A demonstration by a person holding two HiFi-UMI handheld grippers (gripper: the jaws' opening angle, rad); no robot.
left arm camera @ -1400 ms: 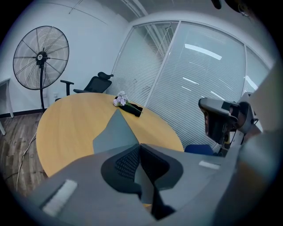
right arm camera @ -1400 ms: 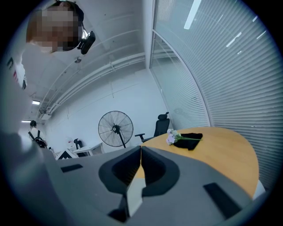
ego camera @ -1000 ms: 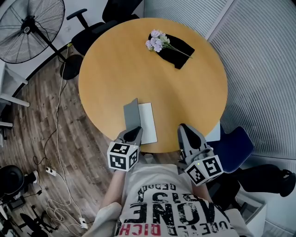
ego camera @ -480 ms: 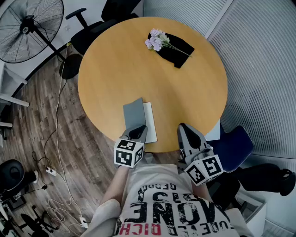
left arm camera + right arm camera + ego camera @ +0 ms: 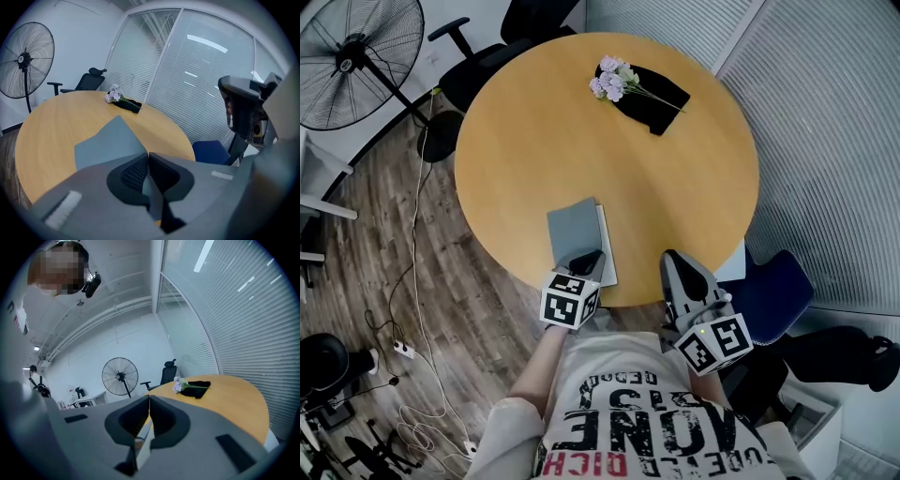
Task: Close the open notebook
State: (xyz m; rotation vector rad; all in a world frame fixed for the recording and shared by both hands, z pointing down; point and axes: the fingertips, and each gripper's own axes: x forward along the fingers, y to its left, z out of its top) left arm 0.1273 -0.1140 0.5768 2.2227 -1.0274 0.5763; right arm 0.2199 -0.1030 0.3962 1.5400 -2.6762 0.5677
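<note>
Seen from above, a grey-covered notebook (image 5: 575, 230) lies near the front edge of a round wooden bench (image 5: 684, 169), 1 strip of white page showing on its right; the left tool (image 5: 588, 260), jaws together, is over its near end, and the right tool (image 5: 673, 260), also closed, is apart.

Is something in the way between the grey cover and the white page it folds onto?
Nothing visible. The grey cover is nearly down on the white page, and the flowers lie far off across the table.
</note>
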